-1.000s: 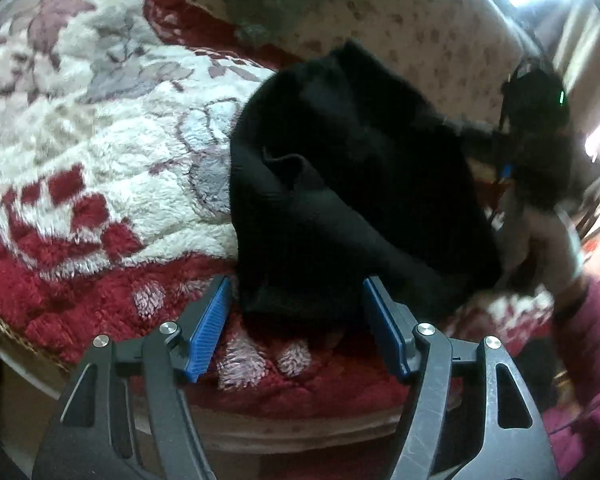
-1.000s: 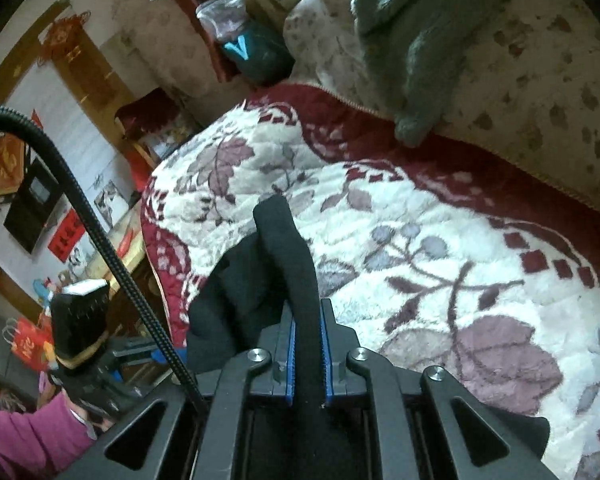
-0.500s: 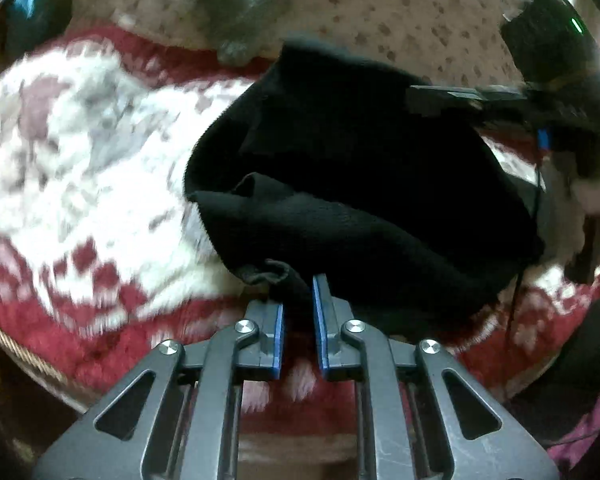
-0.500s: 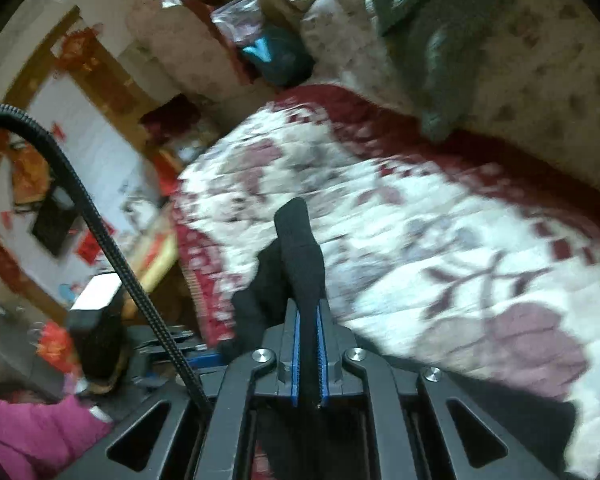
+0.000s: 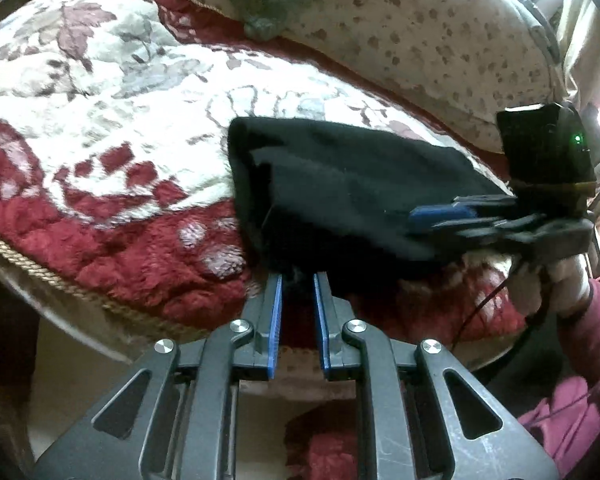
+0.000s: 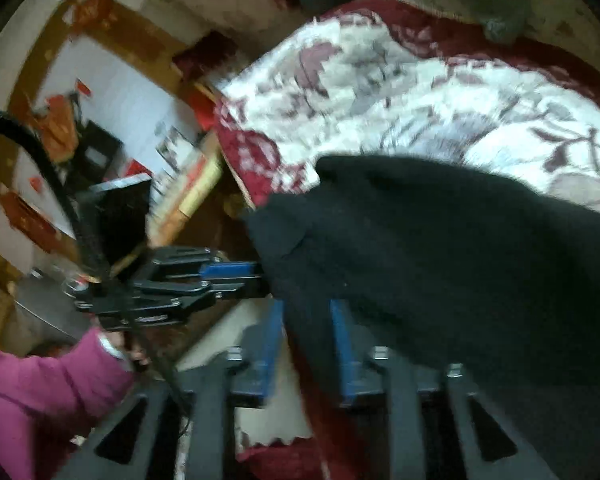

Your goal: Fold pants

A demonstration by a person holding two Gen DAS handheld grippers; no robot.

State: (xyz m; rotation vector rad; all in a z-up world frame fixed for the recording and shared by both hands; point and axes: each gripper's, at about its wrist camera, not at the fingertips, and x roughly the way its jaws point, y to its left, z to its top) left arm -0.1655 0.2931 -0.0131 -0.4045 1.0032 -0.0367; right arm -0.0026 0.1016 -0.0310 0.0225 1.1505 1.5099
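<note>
Your black pants lie folded near the front edge of the plush red-and-cream floral blanket, with a speckled cushion behind it — shelves and red decorations blur past the blanket's far end. Your left gripper has its fingers slightly parted at the pants' near hem. Your right gripper is parted too — black cloth hangs between its fingers, unpinched.

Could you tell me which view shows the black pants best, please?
The left wrist view: the pants lie sharp and nearly whole on the blanket. The right wrist view is blurred and crops them.
</note>
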